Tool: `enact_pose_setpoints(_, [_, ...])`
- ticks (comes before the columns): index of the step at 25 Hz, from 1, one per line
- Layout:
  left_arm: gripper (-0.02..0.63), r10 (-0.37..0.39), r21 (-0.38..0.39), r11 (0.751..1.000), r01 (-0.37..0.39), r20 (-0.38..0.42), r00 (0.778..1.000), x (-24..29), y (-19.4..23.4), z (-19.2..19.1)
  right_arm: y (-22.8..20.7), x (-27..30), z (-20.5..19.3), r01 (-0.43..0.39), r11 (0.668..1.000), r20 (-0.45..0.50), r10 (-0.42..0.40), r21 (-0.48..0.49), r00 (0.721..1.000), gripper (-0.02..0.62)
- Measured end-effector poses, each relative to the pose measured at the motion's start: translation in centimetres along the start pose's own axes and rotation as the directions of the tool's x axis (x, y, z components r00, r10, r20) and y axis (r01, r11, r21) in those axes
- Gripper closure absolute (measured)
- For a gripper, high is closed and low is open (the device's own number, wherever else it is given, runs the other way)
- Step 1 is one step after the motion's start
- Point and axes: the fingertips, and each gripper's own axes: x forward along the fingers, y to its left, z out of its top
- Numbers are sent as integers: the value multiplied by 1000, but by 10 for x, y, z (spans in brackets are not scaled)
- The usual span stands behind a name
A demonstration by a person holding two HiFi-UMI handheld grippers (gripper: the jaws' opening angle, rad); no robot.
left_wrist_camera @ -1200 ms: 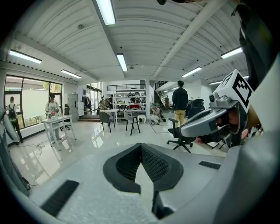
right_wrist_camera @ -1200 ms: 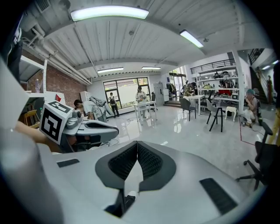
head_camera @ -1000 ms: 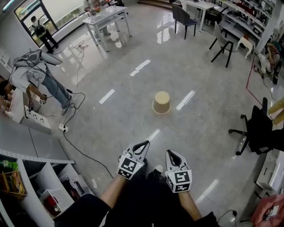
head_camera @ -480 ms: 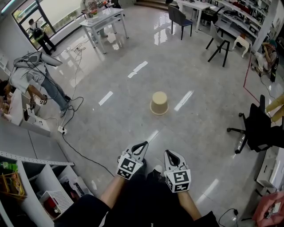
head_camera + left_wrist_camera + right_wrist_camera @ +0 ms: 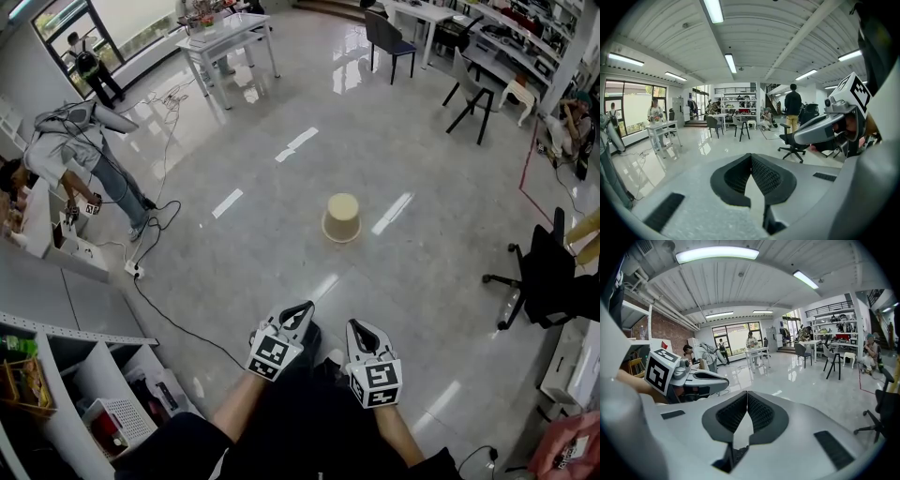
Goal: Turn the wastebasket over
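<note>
Beige wastebasket (image 5: pixel 341 219) stands alone on the glossy grey floor (image 5: pixel 422 281) in the middle of the room, well ahead of the person holding the two grippers. Bare floor lies open on every side of it, and nothing stands between it and the grippers.

Farther out, a white table (image 5: pixel 231 34) stands at the far left, and a dark chair (image 5: pixel 387 38) and a black stool (image 5: pixel 473 96) at the far right beside a row of desks. A black office chair (image 5: pixel 547 277) sits at the right edge, well apart from the wastebasket. On the left a person (image 5: pixel 79 155) bends over a low white unit. From there a black cable (image 5: pixel 173 321) trails across the floor toward the near left, where white shelves (image 5: pixel 89 375) hold assorted items. Another person (image 5: pixel 89 67) stands by the far-left doorway.

At the near edge, the left gripper (image 5: pixel 302 307) and the right gripper (image 5: pixel 361 326) hover side by side over the person's dark-clothed lap, pointing toward the wastebasket. Both gripper views show the jaws closed tip to tip, with nothing between them.

The wastebasket is plain and round, with its narrower end on top and its wider rim down on the floor. It sits upright and not tilted.
</note>
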Motion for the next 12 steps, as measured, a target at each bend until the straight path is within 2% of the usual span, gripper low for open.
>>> enact_pose_setpoints(12, [597, -35, -27, 999, 35, 3, 999, 48, 35, 12, -29, 37, 20, 25, 1000, -34, -25, -11, 999, 584])
